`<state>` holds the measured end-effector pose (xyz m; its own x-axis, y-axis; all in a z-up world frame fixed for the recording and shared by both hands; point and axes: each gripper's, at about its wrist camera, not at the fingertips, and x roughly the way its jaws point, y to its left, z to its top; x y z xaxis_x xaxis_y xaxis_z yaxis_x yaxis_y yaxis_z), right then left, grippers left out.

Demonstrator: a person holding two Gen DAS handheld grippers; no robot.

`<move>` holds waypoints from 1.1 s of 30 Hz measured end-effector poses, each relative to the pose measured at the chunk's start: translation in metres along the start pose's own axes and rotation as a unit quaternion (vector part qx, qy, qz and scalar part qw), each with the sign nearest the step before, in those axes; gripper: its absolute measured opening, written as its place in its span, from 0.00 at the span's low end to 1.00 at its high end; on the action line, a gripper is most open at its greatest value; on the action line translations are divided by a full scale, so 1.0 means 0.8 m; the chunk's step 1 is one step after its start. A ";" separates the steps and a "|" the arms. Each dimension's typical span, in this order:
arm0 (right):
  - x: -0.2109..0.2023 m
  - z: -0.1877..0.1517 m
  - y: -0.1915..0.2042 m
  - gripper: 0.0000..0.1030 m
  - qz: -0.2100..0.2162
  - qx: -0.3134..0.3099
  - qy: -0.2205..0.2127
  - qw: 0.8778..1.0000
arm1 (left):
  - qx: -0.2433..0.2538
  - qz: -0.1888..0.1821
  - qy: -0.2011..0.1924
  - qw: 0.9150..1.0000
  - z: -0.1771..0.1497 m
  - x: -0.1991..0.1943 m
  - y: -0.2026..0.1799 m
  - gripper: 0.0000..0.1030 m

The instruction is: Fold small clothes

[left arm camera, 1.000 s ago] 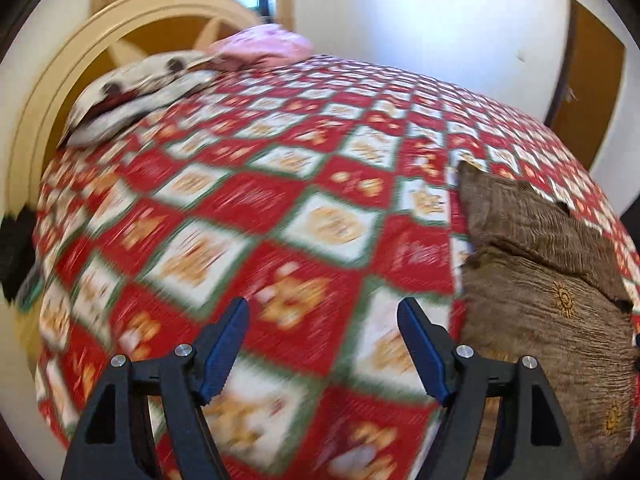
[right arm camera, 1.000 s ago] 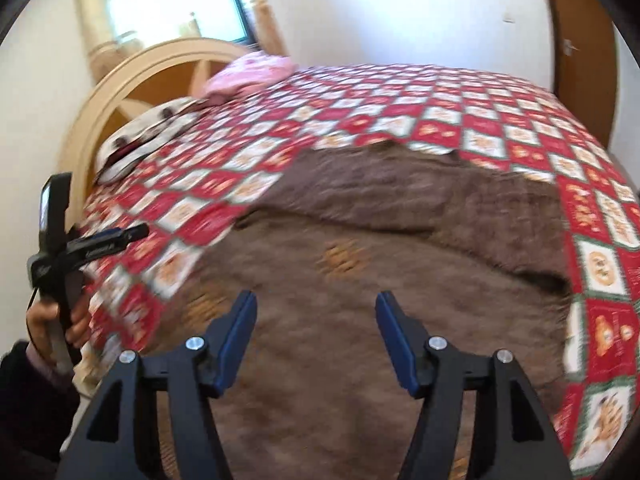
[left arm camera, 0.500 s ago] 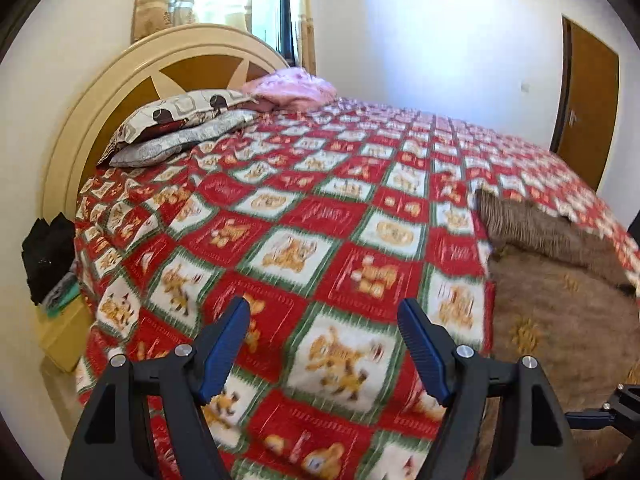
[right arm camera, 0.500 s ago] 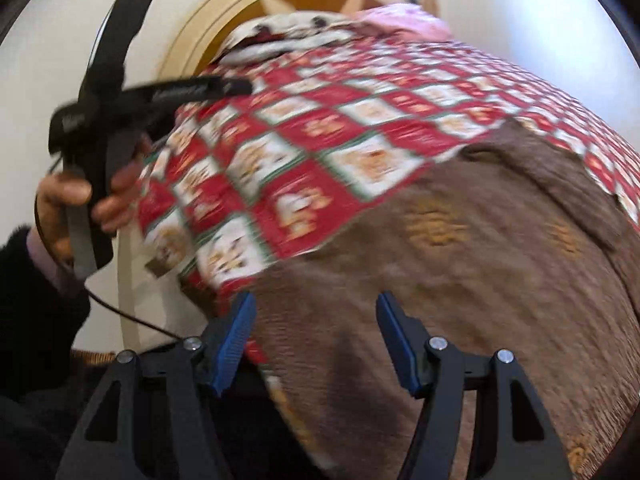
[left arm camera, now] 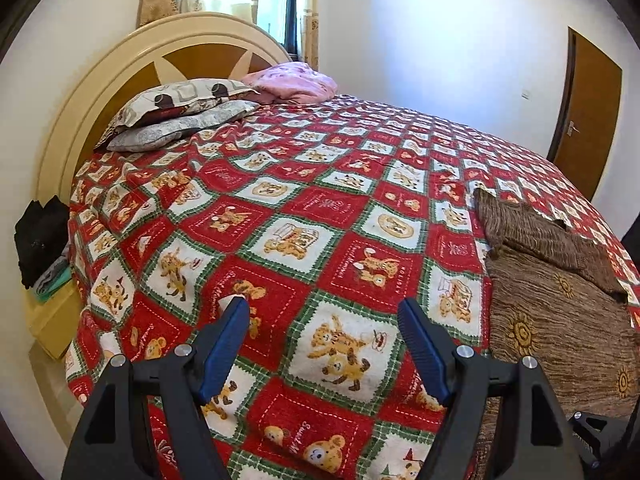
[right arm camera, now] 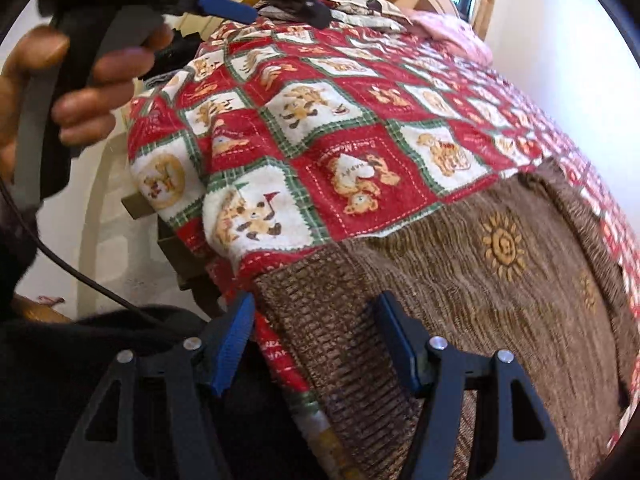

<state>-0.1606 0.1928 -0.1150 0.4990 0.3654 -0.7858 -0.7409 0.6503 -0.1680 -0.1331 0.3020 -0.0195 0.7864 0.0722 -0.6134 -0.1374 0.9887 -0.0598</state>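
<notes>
Right gripper [right arm camera: 316, 340]: straddling near corner of brown garment [right arm camera: 500, 280], jaws just closing, pads not yet pressing cloth. Left gripper [left arm camera: 322, 344]: hovering wide and empty over red teddy-bear bedspread [left arm camera: 280, 200]. Garment lying flat at bedspread's near right edge, hanging slightly over.

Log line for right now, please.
right gripper: jaws just been closing, astride brown garment corner, not clamped | left gripper: open, empty, above bedspread
</notes>
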 end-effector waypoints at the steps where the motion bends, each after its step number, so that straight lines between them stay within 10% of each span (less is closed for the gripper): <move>1: -0.004 0.001 -0.006 0.52 0.007 0.013 -0.003 1.000 | 0.005 -0.003 -0.002 1.000 -0.001 -0.001 -0.002 0.75; 3: -0.013 0.001 -0.032 0.18 0.034 0.060 -0.007 0.998 | 0.023 -0.014 -0.010 1.000 -0.002 -0.005 -0.010 0.75; 10: -0.042 -0.036 -0.152 0.15 0.147 0.281 -0.056 0.947 | 0.106 -0.087 -0.025 0.990 -0.008 -0.014 -0.051 0.75; 14: -0.050 -0.050 -0.191 0.15 0.168 0.323 -0.068 0.929 | 0.203 -0.186 -0.031 0.961 -0.019 -0.018 -0.101 0.75; 26: -0.072 -0.038 -0.225 0.15 0.161 0.249 -0.043 0.954 | 0.477 -0.378 -0.026 0.793 -0.026 0.007 -0.237 0.75; 33: -0.092 -0.034 -0.226 0.15 0.148 0.150 -0.025 0.977 | 0.621 -0.405 -0.010 0.671 -0.053 0.002 -0.270 0.75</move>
<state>-0.0752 0.0302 -0.0428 0.3101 0.5939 -0.7424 -0.6949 0.6745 0.2493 -0.1276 0.0826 -0.0410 0.3106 -0.5647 -0.7646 0.9380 0.0517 0.3428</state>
